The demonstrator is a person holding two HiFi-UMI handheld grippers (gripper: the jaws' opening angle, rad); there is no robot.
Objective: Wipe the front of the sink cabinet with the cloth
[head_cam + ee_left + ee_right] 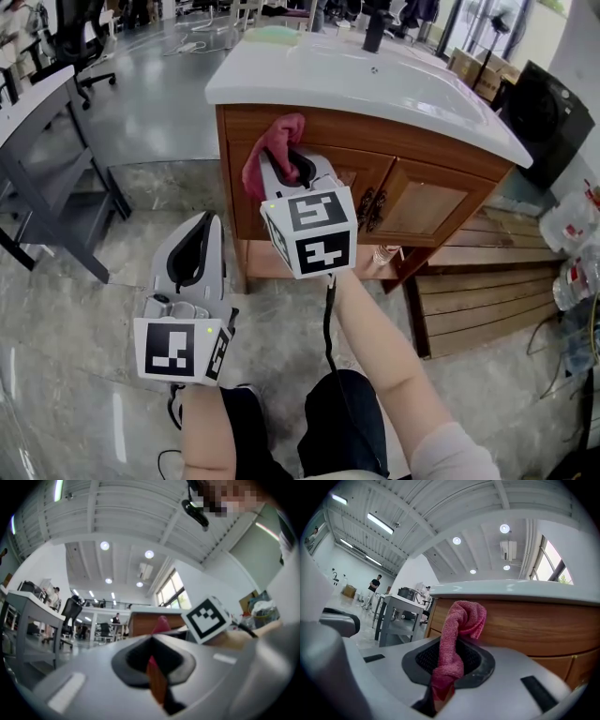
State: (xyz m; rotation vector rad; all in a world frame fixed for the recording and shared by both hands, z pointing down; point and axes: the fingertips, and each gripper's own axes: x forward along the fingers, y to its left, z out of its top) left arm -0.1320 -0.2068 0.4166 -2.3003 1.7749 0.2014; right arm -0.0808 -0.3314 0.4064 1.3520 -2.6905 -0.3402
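Note:
The sink cabinet (422,202) is brown wood with two panelled doors under a white top. My right gripper (298,167) is shut on the pink cloth (272,145), which is bunched against the top left of the cabinet front. In the right gripper view the cloth (459,625) rises out of the right gripper (447,667) and touches the wooden front (534,625). My left gripper (192,248) hangs lower left, over the floor and apart from the cabinet, jaws together with nothing held. From the left gripper (154,667) the cloth (161,623) shows far ahead.
A white basin top (375,80) overhangs the cabinet. A grey desk (37,122) and an office chair (80,37) stand at the left. A wooden pallet (487,291), plastic bottles (577,225) and a black appliance (539,117) are at the right. My knees are below.

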